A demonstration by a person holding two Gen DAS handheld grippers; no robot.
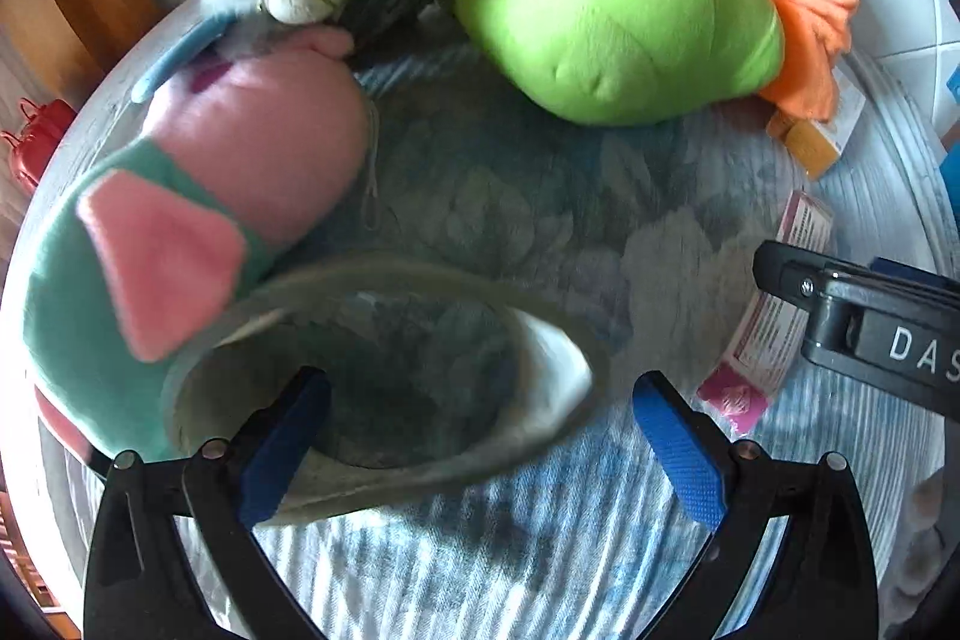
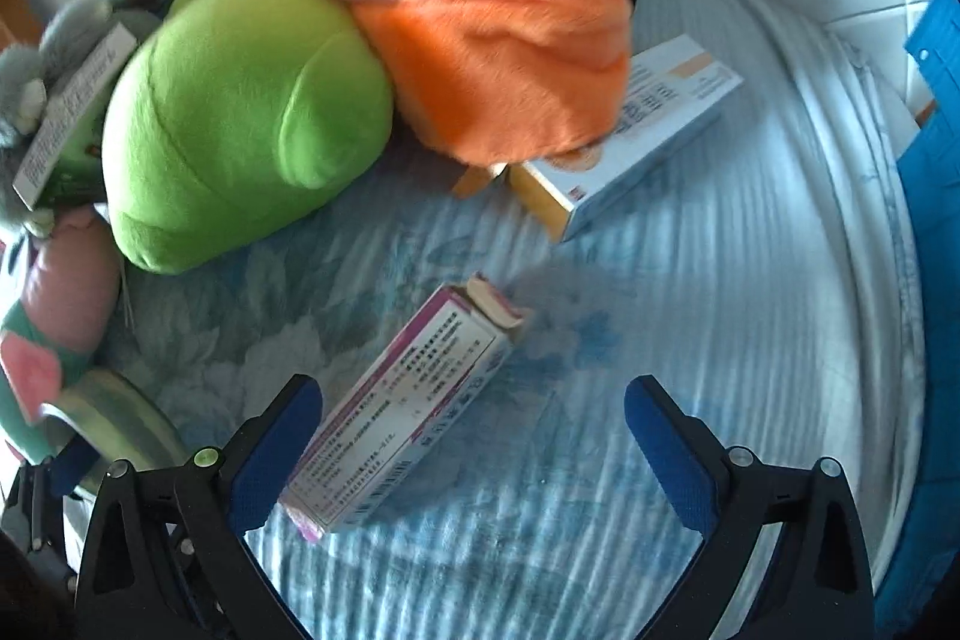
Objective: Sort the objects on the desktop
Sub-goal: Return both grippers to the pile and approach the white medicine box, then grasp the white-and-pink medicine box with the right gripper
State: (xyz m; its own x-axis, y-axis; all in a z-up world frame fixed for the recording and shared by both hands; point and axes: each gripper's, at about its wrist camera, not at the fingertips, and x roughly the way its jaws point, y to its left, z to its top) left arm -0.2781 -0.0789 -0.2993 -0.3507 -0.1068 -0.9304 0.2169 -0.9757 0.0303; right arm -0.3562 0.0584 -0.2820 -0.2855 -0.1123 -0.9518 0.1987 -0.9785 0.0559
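Right gripper fingers spread; pink-edged box lies between them, against left finger. Green plush far left; orange-white box far right.

**Both tools angled steeply down, jaws apart**

The left tool, black-framed with blue pads, points steeply downward, jaws spread wide. The right tool, built alike, tilts down too, its blue-padded jaws standing apart.
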